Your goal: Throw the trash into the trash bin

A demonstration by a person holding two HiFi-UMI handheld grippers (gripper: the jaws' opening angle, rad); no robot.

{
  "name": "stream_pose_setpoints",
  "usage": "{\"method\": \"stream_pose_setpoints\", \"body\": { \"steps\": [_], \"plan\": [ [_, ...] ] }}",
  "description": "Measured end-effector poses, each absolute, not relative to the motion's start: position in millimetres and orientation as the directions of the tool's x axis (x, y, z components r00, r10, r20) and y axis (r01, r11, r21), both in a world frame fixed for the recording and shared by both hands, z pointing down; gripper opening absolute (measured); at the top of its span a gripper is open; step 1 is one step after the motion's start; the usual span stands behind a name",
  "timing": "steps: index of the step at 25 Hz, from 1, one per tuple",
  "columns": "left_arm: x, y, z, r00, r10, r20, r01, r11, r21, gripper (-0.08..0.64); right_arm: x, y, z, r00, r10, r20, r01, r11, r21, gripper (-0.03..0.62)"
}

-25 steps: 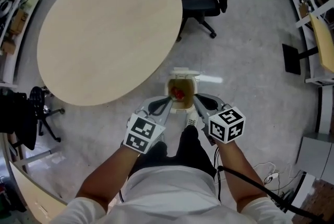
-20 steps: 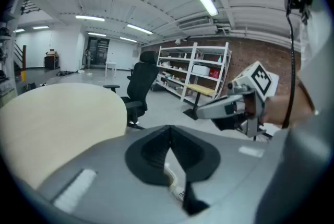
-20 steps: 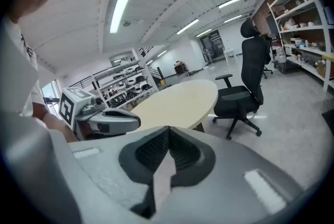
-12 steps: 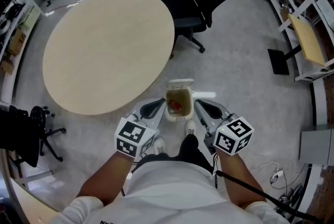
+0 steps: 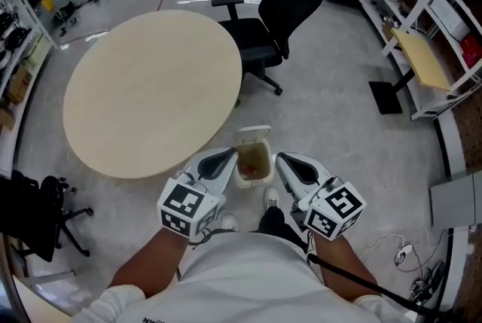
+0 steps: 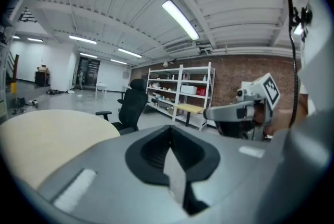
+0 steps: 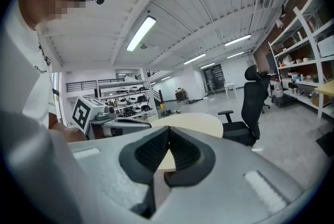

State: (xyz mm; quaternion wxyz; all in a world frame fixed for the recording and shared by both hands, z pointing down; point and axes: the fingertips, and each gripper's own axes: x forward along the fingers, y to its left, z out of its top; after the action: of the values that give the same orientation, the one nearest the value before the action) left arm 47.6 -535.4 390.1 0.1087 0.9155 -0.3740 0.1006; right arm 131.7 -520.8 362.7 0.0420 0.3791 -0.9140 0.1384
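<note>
- Grey floor below us carries the trash bin, lid open, just beside the round worktop.
- We see reddish trash lying inside the bin.
- Our left tool and right tool flank the bin, held above it and apart from the trash.
- Both tools are clenched, with nothing between their jaws.

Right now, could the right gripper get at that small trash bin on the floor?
Probably yes. The trash bin stands open on the floor, below and beside the right gripper, and nothing shows between them. It would have to come down first.
</note>
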Motion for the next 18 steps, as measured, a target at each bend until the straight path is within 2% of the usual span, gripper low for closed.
{"method": "stream_pose_setpoints", "body": {
  "steps": [9,18],
  "plan": [
    [36,-526,352,0.71,-0.677,0.195,-0.698,-0.712,0.068,0.008,120,-506,328,-0.706,-0.704,0.081,-0.706,0.687,-0.172,0.002],
    [42,-515,348,0.732,-0.661,0.165,-0.677,-0.733,0.07,0.008,127,-499,323,-0.705,-0.707,0.058,-0.701,0.682,-0.209,0.002]
  ]
}}
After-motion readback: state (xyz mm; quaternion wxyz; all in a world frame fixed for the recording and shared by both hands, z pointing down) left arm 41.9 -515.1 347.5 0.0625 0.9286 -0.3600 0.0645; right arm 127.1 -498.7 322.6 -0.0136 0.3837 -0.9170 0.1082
